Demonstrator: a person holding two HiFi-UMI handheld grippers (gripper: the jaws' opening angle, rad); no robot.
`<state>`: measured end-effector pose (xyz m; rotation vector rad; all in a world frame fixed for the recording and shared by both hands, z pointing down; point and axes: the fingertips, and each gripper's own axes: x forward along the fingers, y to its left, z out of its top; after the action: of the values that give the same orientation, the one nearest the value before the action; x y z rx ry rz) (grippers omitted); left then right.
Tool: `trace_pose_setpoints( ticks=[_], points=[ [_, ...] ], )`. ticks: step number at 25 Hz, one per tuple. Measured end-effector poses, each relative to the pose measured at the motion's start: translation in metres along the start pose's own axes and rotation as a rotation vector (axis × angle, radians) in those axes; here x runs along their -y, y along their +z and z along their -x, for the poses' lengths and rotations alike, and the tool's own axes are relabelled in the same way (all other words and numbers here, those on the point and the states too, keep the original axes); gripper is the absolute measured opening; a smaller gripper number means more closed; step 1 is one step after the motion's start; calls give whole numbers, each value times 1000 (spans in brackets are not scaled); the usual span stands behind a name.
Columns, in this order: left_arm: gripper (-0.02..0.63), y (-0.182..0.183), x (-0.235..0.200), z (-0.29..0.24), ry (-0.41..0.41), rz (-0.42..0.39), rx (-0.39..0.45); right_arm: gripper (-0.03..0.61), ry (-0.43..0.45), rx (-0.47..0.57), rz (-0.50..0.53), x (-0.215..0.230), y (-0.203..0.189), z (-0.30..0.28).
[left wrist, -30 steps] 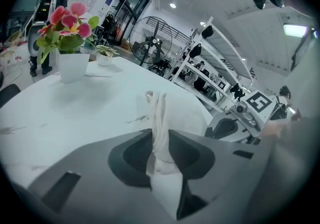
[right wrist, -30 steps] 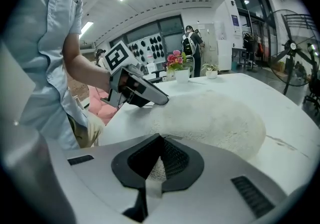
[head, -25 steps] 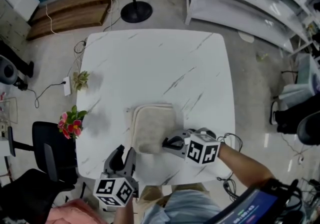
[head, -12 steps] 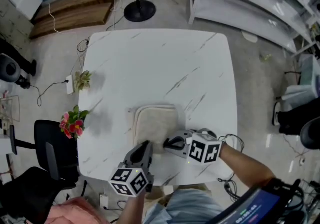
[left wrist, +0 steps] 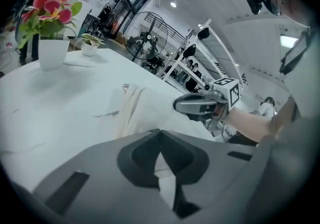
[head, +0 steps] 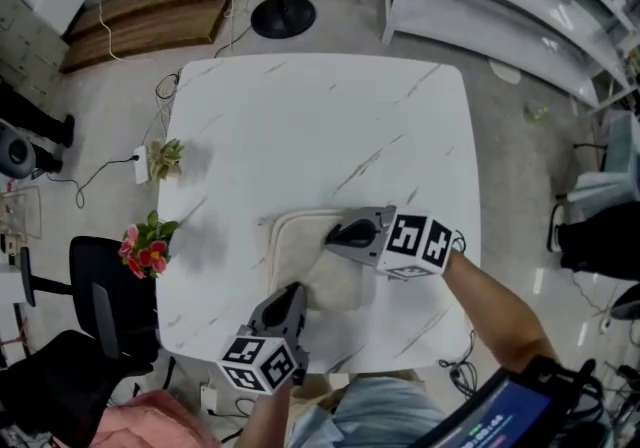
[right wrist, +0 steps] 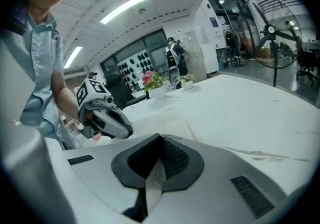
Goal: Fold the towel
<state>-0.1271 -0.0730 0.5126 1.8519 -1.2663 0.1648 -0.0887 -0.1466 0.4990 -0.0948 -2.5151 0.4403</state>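
A cream towel (head: 305, 266) lies folded on the white marble table (head: 300, 116), near its front edge. My right gripper (head: 336, 234) is shut on the towel's right-hand edge and holds it lifted over the towel's far half; cloth shows between its jaws (right wrist: 159, 163). My left gripper (head: 293, 292) is shut on the towel's near left corner, with a strip of cloth pinched in its jaws (left wrist: 161, 168). In the left gripper view the towel (left wrist: 142, 108) stretches ahead toward the right gripper (left wrist: 192, 104). The right gripper view shows the left gripper (right wrist: 112, 120) beside the towel (right wrist: 167, 118).
A pot of pink flowers (head: 145, 244) and a small green plant (head: 163, 158) stand at the table's left edge. A black chair (head: 100, 306) is to the left, a fan stand (head: 283, 16) beyond the table, metal shelving (head: 500, 6) at the back right.
The left gripper slid right to the towel's near corner and closed on it. The right gripper carried its edge of the towel away from me, over the towel.
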Motion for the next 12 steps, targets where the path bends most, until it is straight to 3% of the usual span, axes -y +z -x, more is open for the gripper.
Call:
trace_pose_setpoints(
  ticks=[3,12],
  points=[
    [8,0,-1,-1,-9,16,5,14,-51,3,-32,28,-1,13],
    [9,6,-6,9,-18,43,9,14,-41,13,-48,39,-8,13]
  ],
)
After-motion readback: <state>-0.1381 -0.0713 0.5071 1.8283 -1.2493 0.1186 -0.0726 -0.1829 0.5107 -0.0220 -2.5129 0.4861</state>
